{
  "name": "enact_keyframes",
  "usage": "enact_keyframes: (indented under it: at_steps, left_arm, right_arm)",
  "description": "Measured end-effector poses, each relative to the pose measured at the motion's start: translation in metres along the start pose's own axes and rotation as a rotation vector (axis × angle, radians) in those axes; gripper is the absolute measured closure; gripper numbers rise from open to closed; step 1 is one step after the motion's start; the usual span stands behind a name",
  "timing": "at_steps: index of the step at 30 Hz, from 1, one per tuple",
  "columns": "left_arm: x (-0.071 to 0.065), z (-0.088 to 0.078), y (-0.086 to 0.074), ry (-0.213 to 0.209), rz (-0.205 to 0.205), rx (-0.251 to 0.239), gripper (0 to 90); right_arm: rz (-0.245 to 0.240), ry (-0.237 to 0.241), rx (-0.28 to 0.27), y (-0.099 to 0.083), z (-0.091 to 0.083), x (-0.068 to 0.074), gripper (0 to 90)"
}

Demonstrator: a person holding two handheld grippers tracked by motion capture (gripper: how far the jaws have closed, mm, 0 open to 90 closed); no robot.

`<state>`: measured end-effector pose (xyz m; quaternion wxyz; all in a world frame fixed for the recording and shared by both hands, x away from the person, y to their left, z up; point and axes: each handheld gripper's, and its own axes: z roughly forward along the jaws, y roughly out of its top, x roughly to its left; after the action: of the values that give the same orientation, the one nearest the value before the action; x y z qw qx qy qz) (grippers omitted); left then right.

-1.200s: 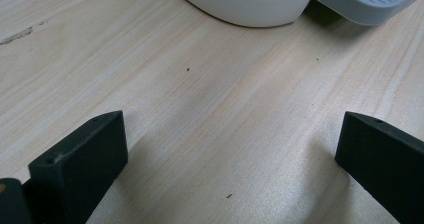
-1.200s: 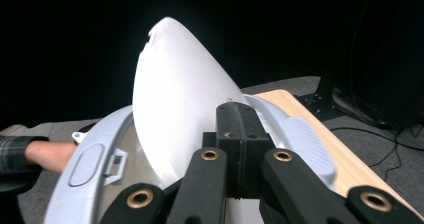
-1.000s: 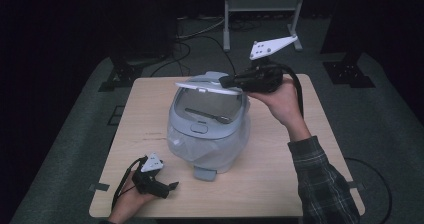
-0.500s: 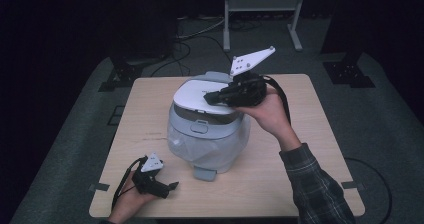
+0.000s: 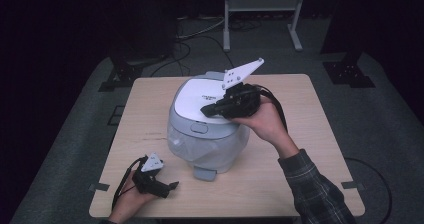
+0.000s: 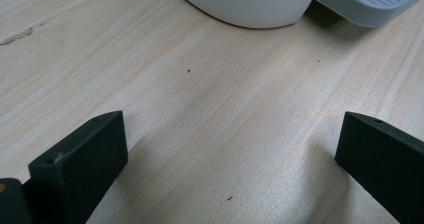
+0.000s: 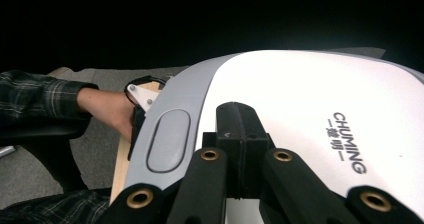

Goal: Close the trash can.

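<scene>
A white and grey rice cooker (image 5: 205, 134) stands in the middle of the wooden table (image 5: 320, 149). Its white lid (image 5: 192, 96) lies down flat. My right gripper (image 5: 206, 111) is shut, with its joined jaw tips resting on top of the lid (image 7: 310, 94), just behind the grey latch button (image 7: 167, 139). Nothing is held between them. My left gripper (image 5: 167, 188) lies on the table near the front left corner. It is open, with bare wood between its jaws (image 6: 230, 154). The cooker's base (image 6: 250, 4) stands a short way ahead of them.
A grey tab (image 5: 205, 174) sticks out from the cooker's foot toward the front edge. Beyond the table stand a metal frame (image 5: 260, 4), black stand bases (image 5: 350, 71) and cables on the dark floor.
The cooker's lid was raised a second ago and now lies down. My right gripper has moved left and down with it. The left gripper has stayed where it was.
</scene>
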<state>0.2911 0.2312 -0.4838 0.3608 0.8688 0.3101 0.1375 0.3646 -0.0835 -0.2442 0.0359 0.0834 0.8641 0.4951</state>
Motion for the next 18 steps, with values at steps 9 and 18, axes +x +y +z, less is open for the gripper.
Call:
enact_keyframes:
  at_steps: [9, 18]
  left_arm:
    - [0.0, 0.0, 0.0, 0.001, 0.001, 0.0, 0.0]
    - [0.0, 0.0, 0.0, 0.0, 0.001, 0.001, 0.0]
  right_arm:
    - [-0.008, -0.021, -0.016, -0.002, 0.002, 0.007, 90.0]
    - [-0.01, -0.027, 0.013, -0.002, 0.005, 0.011, 90.0]
